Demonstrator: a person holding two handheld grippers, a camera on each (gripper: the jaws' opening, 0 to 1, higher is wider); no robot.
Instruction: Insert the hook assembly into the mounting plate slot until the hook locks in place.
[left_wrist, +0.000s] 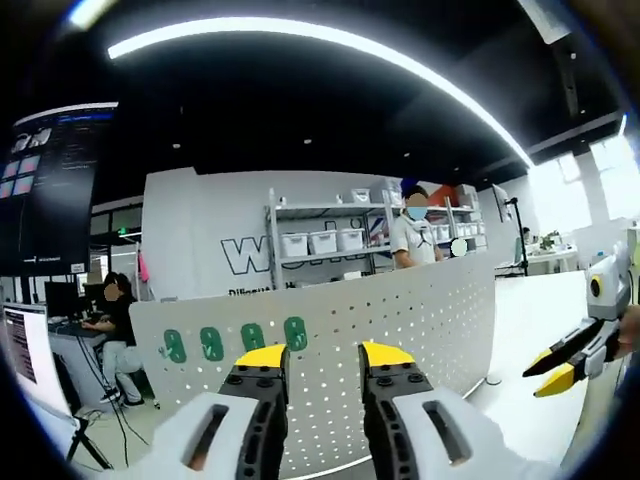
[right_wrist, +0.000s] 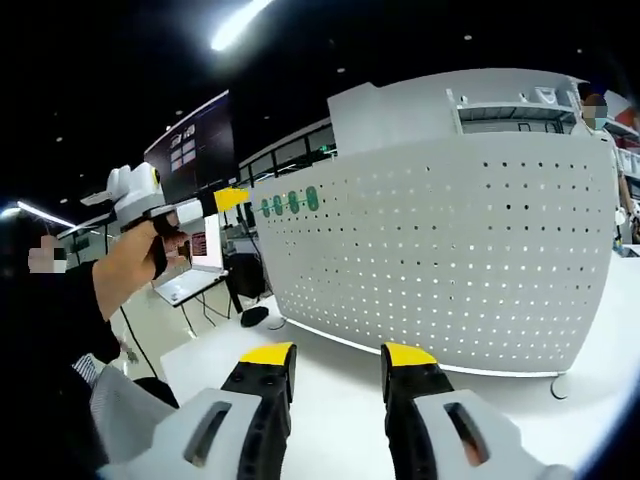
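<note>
A white perforated mounting plate stands upright on the white table. Several green hooks sit in a row along its top left edge. My left gripper faces the plate's holes, jaws open with nothing between them. My right gripper enters from the right, black jaws with yellow tips spread apart. In the right gripper view the right gripper is open and empty above the table, short of the plate. The green hooks show at the plate's upper left, close to the left gripper in a person's hand.
Behind the plate stand metal shelves with white bins, and a person stands beside them. Another person sits at a desk on the left. A laptop rests on a side table. The plate's foot rests on the table.
</note>
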